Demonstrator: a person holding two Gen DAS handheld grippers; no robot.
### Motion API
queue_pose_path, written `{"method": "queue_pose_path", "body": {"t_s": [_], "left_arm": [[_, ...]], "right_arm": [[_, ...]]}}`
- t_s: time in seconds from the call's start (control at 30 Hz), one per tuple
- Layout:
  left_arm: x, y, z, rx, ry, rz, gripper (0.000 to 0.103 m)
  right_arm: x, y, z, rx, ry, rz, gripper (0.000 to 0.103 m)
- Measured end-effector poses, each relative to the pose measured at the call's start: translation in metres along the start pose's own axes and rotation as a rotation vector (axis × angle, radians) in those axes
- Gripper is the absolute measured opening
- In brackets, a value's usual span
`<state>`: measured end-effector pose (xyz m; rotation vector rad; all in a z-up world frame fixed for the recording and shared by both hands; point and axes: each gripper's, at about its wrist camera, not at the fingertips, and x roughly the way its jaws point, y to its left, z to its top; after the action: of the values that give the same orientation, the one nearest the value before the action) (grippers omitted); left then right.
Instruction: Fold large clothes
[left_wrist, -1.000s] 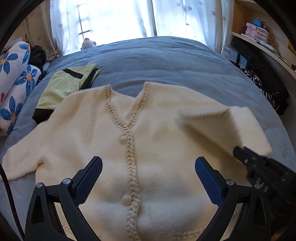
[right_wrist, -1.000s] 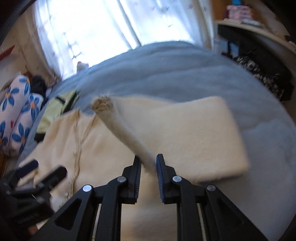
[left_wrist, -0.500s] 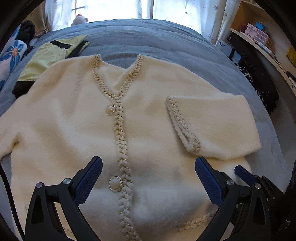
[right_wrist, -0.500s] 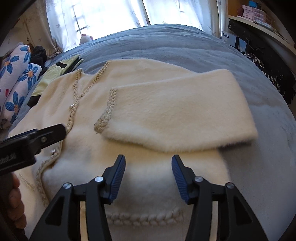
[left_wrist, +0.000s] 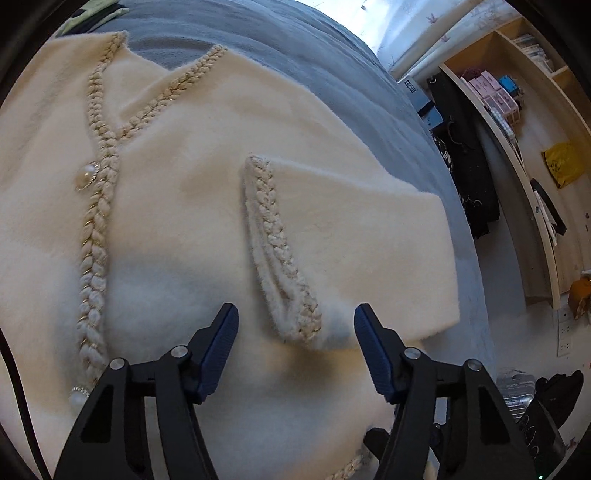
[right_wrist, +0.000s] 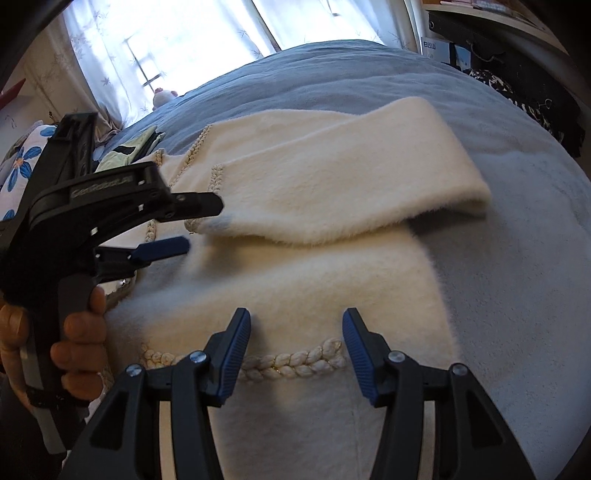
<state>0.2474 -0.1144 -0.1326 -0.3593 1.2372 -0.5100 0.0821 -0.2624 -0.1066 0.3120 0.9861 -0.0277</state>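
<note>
A cream fluffy cardigan (left_wrist: 177, 206) with braided trim and pearl buttons lies front-up on the grey-blue bed (left_wrist: 295, 62). One sleeve (right_wrist: 332, 177) is folded across its chest. The sleeve's braided cuff (left_wrist: 280, 258) points toward my left gripper (left_wrist: 295, 328), whose jaws are closing with the cuff's near end between them, pads not pressing on it. In the right wrist view the left gripper (right_wrist: 201, 225) sits at the cuff, held by a hand (right_wrist: 74, 332). My right gripper (right_wrist: 297, 347) is open above the braided hem (right_wrist: 295, 360), holding nothing.
A yellow-green and black garment (right_wrist: 136, 147) lies on the bed beyond the cardigan, near a floral pillow (right_wrist: 22, 166). Dark clothes (left_wrist: 465, 155) and wooden shelves (left_wrist: 517, 110) stand past the bed's right edge. A small plush toy (right_wrist: 164, 96) sits by the curtained window.
The right gripper let go of the sleeve cuff, which now lies flat across the chest, and drew back to the hem. The left gripper sank toward the cuff and its jaws narrowed.
</note>
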Motion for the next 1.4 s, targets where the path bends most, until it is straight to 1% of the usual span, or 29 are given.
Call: {"method": "queue_pose_path", "body": {"t_s": [0.07, 0.13, 0.2, 0.27, 0.3, 0.37, 0.53, 0.67, 0.77, 0.87, 0.93, 1.03, 1.1, 1.13, 1.23, 1.27, 1.3, 1.33, 1.37, 1.4], "left_arm": [[0.010, -0.009, 0.002, 0.039, 0.001, 0.017, 0.057], [0.016, -0.020, 0.003, 0.074, 0.003, 0.033, 0.048], [0.022, -0.028, 0.005, 0.104, 0.003, 0.053, 0.028], [0.025, -0.032, 0.009, 0.119, 0.008, 0.058, 0.016], [0.025, -0.035, 0.010, 0.125, 0.000, 0.063, 0.013], [0.022, -0.039, 0.012, 0.144, -0.022, 0.060, 0.011], [0.009, -0.061, 0.014, 0.220, -0.091, 0.112, 0.010], [-0.013, -0.073, 0.017, 0.283, -0.147, 0.154, 0.010], [-0.038, -0.080, 0.019, 0.348, -0.212, 0.211, 0.009], [-0.071, -0.080, 0.026, 0.394, -0.298, 0.287, 0.009], [-0.093, -0.072, 0.033, 0.403, -0.359, 0.341, 0.009], [-0.129, -0.047, 0.035, 0.393, -0.440, 0.436, 0.009], [-0.145, -0.023, 0.037, 0.370, -0.464, 0.491, 0.009], [-0.149, -0.007, 0.039, 0.347, -0.459, 0.516, 0.009], [-0.144, 0.047, 0.038, 0.245, -0.374, 0.546, 0.009], [-0.138, 0.066, 0.036, 0.213, -0.333, 0.553, 0.012], [-0.128, 0.081, 0.032, 0.184, -0.287, 0.545, 0.016], [-0.118, 0.097, 0.028, 0.161, -0.231, 0.524, 0.017], [-0.112, 0.109, 0.023, 0.142, -0.197, 0.511, 0.019], [-0.110, 0.116, 0.019, 0.135, -0.195, 0.489, 0.023]], "right_arm": [[0.003, -0.001, -0.001, 0.007, 0.000, 0.001, 0.052], [0.006, -0.001, -0.003, 0.007, -0.001, -0.001, 0.052], [0.008, -0.001, -0.005, 0.006, -0.006, -0.002, 0.052], [0.008, -0.001, -0.006, 0.007, -0.008, -0.003, 0.052], [0.009, -0.001, -0.006, 0.007, -0.009, -0.003, 0.052], [0.009, 0.000, -0.007, 0.005, -0.011, -0.005, 0.052], [0.012, 0.004, -0.008, -0.010, -0.013, -0.023, 0.052], [0.013, 0.005, -0.008, -0.019, -0.015, -0.035, 0.053], [0.013, 0.005, -0.009, -0.020, -0.016, -0.038, 0.053], [0.013, 0.007, -0.011, -0.025, -0.019, -0.045, 0.053], [0.013, 0.009, -0.013, -0.031, -0.020, -0.054, 0.053], [0.013, 0.010, -0.013, -0.040, -0.021, -0.065, 0.053], [0.013, 0.010, -0.013, -0.045, -0.020, -0.071, 0.053], [0.014, 0.010, -0.014, -0.047, -0.019, -0.074, 0.053], [0.014, 0.012, -0.013, -0.057, -0.014, -0.085, 0.053], [0.014, 0.013, -0.013, -0.060, -0.012, -0.086, 0.054], [0.014, 0.013, -0.012, -0.062, -0.008, -0.087, 0.054], [0.014, 0.014, -0.012, -0.063, -0.002, -0.088, 0.055], [0.014, 0.014, -0.010, -0.063, 0.005, -0.088, 0.055], [0.012, 0.014, -0.008, -0.062, 0.015, -0.085, 0.055]]}}
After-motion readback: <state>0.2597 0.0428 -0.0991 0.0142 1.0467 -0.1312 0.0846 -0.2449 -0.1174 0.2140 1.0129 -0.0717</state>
